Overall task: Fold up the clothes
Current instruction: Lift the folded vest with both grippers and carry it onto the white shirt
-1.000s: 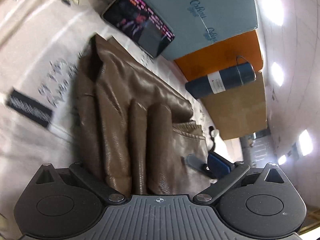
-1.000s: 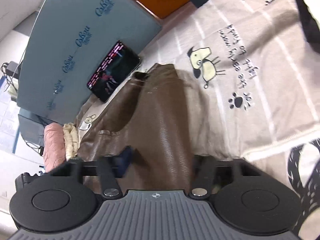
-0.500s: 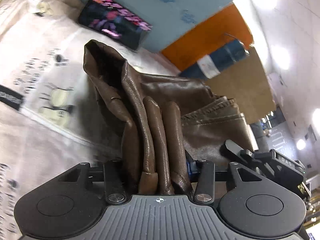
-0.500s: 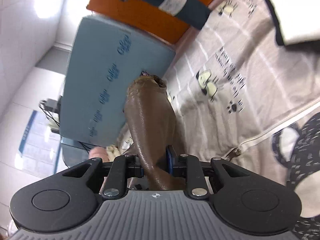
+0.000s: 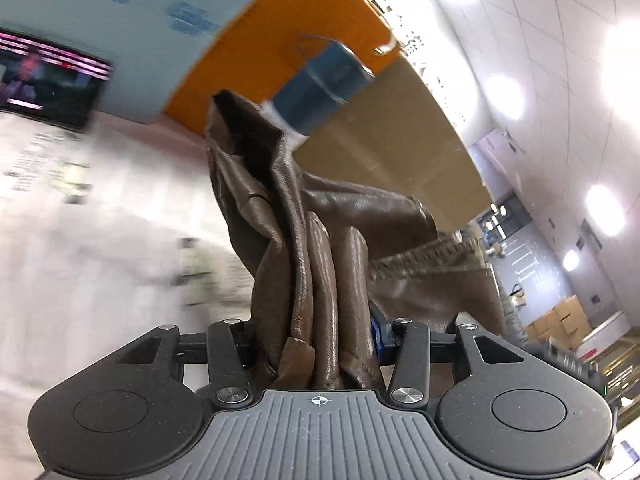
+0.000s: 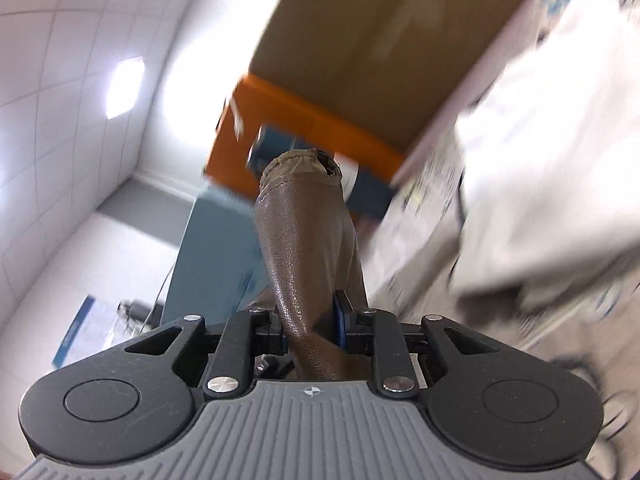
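Above bedsheet [image 5: 100,216], L gripper [image 5: 316,332] & R gripper [image 6: 310,330] both clamp brown jacket [image 5: 320,240].

I see a white tiled wall [image 6: 60,92] on the left with a bright light patch [image 6: 125,88]. Ahead, an orange board [image 5: 256,52] and a brown cardboard sheet [image 5: 400,140] lean beside a pale blue panel [image 5: 132,20]. Ceiling lights [image 5: 604,210] glow far right, above stacked cardboard boxes [image 5: 564,320].

Storeroom-like workspace — tiled walls [image 6: 60,80], stacked cardboard boxes [image 5: 560,316], ceiling lights [image 5: 502,94].
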`<state>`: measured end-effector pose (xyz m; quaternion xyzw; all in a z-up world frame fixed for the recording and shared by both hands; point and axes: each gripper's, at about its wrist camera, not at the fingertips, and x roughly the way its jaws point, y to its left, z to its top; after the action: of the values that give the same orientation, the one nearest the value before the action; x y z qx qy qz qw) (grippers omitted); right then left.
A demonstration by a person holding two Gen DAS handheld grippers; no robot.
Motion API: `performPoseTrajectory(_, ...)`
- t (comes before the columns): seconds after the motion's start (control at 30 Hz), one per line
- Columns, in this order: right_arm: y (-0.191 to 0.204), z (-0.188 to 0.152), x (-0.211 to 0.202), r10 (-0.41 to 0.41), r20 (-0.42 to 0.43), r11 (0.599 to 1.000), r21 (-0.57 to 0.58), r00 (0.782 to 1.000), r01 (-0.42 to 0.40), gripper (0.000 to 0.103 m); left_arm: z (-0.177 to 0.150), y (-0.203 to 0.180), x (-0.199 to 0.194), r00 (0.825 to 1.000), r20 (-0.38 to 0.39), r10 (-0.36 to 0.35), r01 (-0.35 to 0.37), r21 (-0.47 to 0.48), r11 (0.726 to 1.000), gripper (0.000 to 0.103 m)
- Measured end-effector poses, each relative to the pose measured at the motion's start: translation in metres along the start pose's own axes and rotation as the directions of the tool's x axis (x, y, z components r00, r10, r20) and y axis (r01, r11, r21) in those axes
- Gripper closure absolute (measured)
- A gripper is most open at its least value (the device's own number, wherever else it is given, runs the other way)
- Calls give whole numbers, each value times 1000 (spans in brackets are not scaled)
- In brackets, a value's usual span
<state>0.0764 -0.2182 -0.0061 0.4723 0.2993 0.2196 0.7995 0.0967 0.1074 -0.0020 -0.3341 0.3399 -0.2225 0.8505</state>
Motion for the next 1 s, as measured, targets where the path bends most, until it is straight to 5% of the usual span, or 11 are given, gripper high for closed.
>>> performPoseTrajectory(0.33,-41,49,-41,-62,227,996,77,972,45,84,13,-55,106,995,-60,-79,87,144,986,59)
performPoseTrajectory(0.6,-76,59,-49,-125,353,983,168,927,69,84,10,-74,170,990,-127,-64,96,268,959,59)
performPoseTrajectory(0.83,-96,62,-42,-284,345,959,126,895,255,84,-8,-77,213,987,-147,63,8,438,899,53)
performPoseTrajectory(0.93,-91,63,-42,-375,348,922,48,859,383,82,-12,-77,216,985,-136,105,-22,504,864,45)
performPoseTrajectory(1.0,-87,63,-37,-465,338,864,-29,818,503,64,-8,-80,212,980,-131,148,-56,532,845,34)
